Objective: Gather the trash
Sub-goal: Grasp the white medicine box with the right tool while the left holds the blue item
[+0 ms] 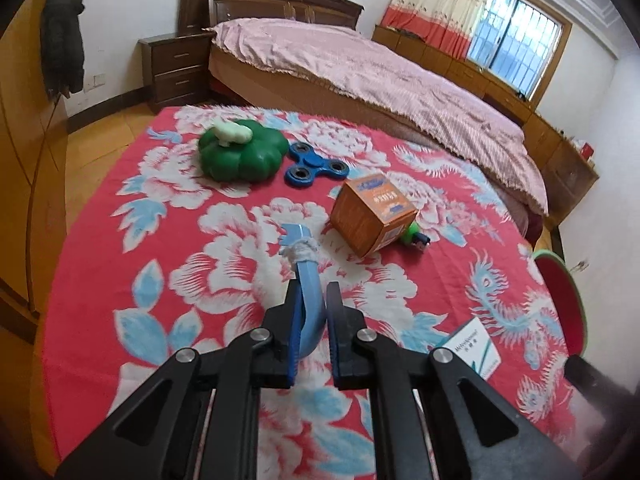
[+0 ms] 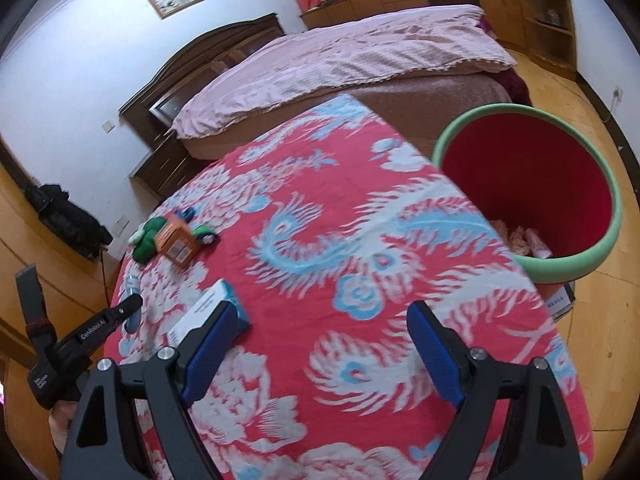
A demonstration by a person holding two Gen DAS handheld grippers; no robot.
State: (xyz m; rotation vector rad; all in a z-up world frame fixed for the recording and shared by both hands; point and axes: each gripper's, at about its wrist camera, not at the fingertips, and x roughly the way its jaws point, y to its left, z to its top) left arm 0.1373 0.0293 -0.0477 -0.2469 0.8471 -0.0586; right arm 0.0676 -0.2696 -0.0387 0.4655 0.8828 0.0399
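Note:
My left gripper (image 1: 314, 294) is shut on a curved light-blue strip (image 1: 307, 270) with a white wad (image 1: 301, 251) wrapped round its far part; the strip sticks out forward above the red flowered tablecloth (image 1: 132, 216). The right wrist view shows that gripper (image 2: 130, 306) at the table's left edge, with the blue strip (image 2: 131, 285) in it. My right gripper (image 2: 322, 312) stands open over the cloth, nothing between its fingers. A red bin with a green rim (image 2: 592, 258) stands beside the table on the right, holding pale crumpled bits (image 2: 520, 236).
On the cloth lie an orange box (image 1: 372, 212), a green pumpkin toy (image 1: 240, 156), a blue fidget spinner (image 1: 316, 166), a small green toy (image 1: 414, 236) and a white-and-teal box (image 2: 212, 312). A bed (image 1: 360, 68) stands behind the table, with a wooden floor (image 2: 592, 352) around it.

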